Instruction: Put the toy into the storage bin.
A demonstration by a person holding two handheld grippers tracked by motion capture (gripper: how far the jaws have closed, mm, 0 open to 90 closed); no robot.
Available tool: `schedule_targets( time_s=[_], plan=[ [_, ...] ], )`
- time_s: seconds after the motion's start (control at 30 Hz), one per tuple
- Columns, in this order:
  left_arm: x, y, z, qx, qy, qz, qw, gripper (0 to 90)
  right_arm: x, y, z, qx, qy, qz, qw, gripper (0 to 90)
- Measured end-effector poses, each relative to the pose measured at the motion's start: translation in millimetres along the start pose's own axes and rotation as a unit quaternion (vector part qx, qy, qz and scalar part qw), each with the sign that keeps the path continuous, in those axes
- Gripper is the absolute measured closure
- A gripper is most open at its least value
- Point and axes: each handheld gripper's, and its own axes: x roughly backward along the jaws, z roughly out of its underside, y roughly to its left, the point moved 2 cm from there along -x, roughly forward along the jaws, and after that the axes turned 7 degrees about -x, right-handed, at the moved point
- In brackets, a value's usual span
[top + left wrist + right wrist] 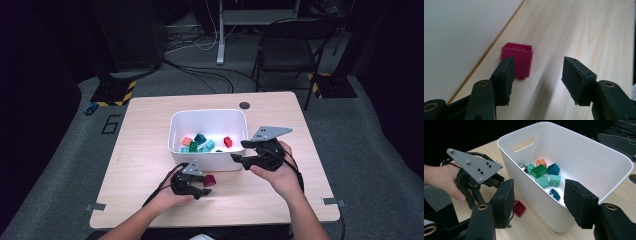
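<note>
- Brick (517, 58), dark red, is lying on the counter (145, 145) just outside the bin (176, 142), probably so it can be picked up and put in with the others.
- Left claw (204, 189) is sitting low at the brick with its jaws about half open and holding nothing; one pad (504, 80) is lining up beside the brick while the other is standing clear, so the brick is not yet squarely between them.
- Right claw (239, 151) is hovering empty at the bin's near right corner, jaws apart, seemingly waiting out of the way.
- Bin is holding green, teal, orange and red bricks (541, 173), which is suggesting a gathering job.
</note>
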Motion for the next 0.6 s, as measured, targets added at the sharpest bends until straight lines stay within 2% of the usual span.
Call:
schedule_targets(
  time_s=[0.07,0.17,0.2,0.33,0.47,0.5,0.53,0.6],
  plan=[
    [1.2,5.2,0.8,0.0,0.001,-0.011,0.9999,43.8,-0.1,-0.2,-0.1,0.0,0.0,0.0,1.0,41.4],
    [-0.7,5.8,0.5,0.002,0.001,-0.014,0.9999,44.2,-0.3,0.0,-0.1,0.0,0.0,0.0,1.0,41.4],
    [-2.3,5.8,-0.1,-0.003,0.002,-0.021,0.9998,44.2,-0.3,0.2,-0.1,0.0,0.001,0.0,1.0,41.4],
    [-9.3,5.3,-1.3,-0.005,0.009,-0.024,0.9997,44.9,-0.3,0.9,0.0,-0.001,0.001,0.0,1.0,41.4],
    [-14.2,5.7,-3.3,-0.006,0.01,-0.017,0.9998,45.9,-0.2,0.3,0.0,0.001,0.0,0.0,1.0,41.4],
    [-16.8,5.4,-4.5,-0.008,0.01,-0.011,0.9999,47.1,0.2,0.5,0.0,-0.001,0.0,0.0,1.0,41.4],
    [-18.8,4.2,-5.0,-0.005,0.005,-0.013,0.9999,47.2,0.4,0.4,0.0,-0.001,0.0,0.0,1.0,41.4],
    [-20.7,4.0,-6.5,-0.011,0.005,-0.015,0.9998,47.0,0.5,0.2,-0.2,0.001,-0.001,0.0,1.0,41.4]
  ],
)
